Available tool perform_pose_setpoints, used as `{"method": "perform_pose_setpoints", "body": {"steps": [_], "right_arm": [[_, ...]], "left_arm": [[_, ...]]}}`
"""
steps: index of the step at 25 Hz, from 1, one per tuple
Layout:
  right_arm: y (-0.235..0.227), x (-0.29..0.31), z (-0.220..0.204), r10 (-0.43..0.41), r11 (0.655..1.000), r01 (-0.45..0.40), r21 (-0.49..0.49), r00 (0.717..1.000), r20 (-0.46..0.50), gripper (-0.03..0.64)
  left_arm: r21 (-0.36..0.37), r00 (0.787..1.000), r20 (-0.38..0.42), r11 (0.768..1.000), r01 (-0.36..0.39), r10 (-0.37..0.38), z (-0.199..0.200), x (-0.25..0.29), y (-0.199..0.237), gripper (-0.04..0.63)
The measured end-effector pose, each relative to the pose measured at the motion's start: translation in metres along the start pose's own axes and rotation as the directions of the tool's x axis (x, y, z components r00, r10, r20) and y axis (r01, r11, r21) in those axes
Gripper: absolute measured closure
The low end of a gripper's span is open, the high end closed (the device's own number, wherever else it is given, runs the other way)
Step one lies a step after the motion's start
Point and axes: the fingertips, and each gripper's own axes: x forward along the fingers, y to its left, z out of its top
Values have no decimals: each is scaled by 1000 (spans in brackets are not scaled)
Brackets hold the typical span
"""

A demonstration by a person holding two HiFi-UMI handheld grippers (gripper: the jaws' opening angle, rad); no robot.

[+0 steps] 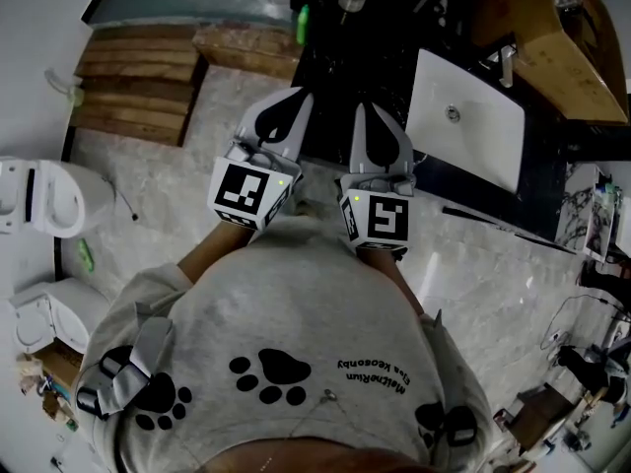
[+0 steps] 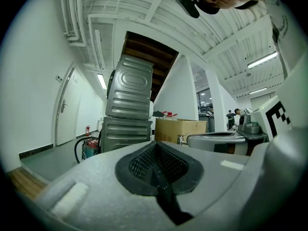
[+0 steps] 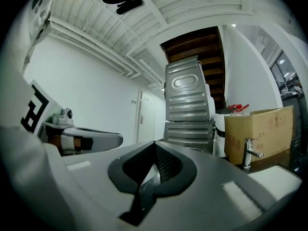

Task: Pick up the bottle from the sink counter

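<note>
Grey left gripper (image 1: 294, 101) and grey right gripper (image 1: 370, 116) are clenched empty, so the slim green bottle (image 1: 303, 23) on the black sink counter (image 1: 330, 67) could be toppled if approached unopened.

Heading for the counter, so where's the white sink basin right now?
In the head view, the white sink basin sits in the dark counter, just right of the right gripper.

The toilet (image 1: 39, 197) is cut off at the left edge and the cardboard box (image 1: 552, 37) at the far right corner, while a green object (image 1: 303, 23) by the far counter (image 1: 330, 67) is too small to identify.
</note>
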Motion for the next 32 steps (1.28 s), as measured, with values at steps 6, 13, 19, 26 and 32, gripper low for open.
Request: {"method": "perform_pose_setpoints", "body": {"steps": [6,13,19,26,32], "right_arm": [[-10,46,-2,-43,999,43,-3,999,-12,616],[-21,96,-4,-106,994,105,-7,994,-15,616],[-26,125,-8,-164,986,163,-16,986,-22,617],[-27,143,-10,-227,973,226,-43,973,-42,615],[-25,145,-13,-251,967,248,-47,967,-51,616]], "left_arm": [[-3,999,-12,999,53,-53,-3,35,31,597],[-6,993,-5,993,114,-114,-2,75,68,597],[-25,985,-3,985,172,-172,-3,100,91,597],[-54,972,-10,971,235,-236,-7,119,109,597],[-66,967,-2,965,255,-255,-14,129,115,597]]}}
